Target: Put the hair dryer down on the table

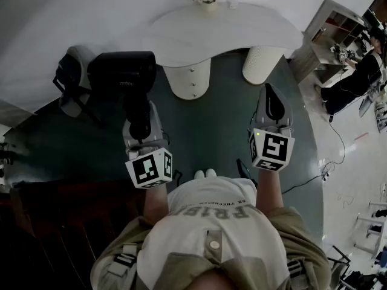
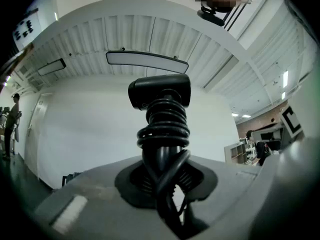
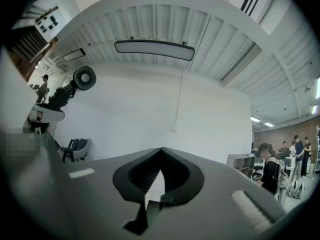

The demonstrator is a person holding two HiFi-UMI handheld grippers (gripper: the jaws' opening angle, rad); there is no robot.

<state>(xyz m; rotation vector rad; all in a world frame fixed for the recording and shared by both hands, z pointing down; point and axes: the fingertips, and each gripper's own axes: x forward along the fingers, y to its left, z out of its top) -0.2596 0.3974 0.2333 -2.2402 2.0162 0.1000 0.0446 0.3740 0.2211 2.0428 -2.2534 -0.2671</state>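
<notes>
My left gripper (image 1: 143,125) sits left of centre in the head view and points up the frame. Its jaws are clamped round the handle of the hair dryer (image 1: 124,71). My right gripper (image 1: 271,98) is right of centre, a little higher in the frame, with its jaws pressed together on nothing. Both forearms (image 1: 156,201) reach up from the bottom edge, well apart, with the marker cubes (image 1: 149,168) nearest me.
</notes>
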